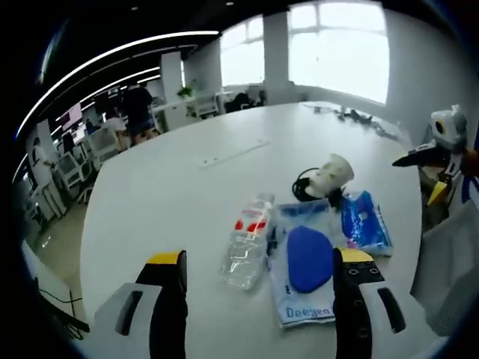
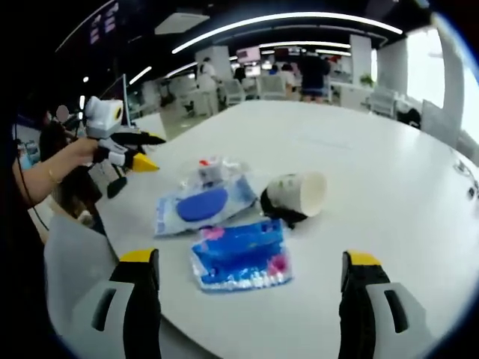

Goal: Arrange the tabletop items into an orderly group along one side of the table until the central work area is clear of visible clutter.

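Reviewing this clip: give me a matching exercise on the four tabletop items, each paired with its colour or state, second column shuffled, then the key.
Items:
1. plastic bottle
2. paper cup
3. wipes pack with the oval lid
4. bright blue packet

States:
A. tipped on its side, open mouth showing, against a black coiled cable
B. flat, printed with pink patches
C. clear, lying down, red on its label
D. pale, flat, with a dark blue oval on top

Pairs: 1-C, 2-A, 3-D, 4-B
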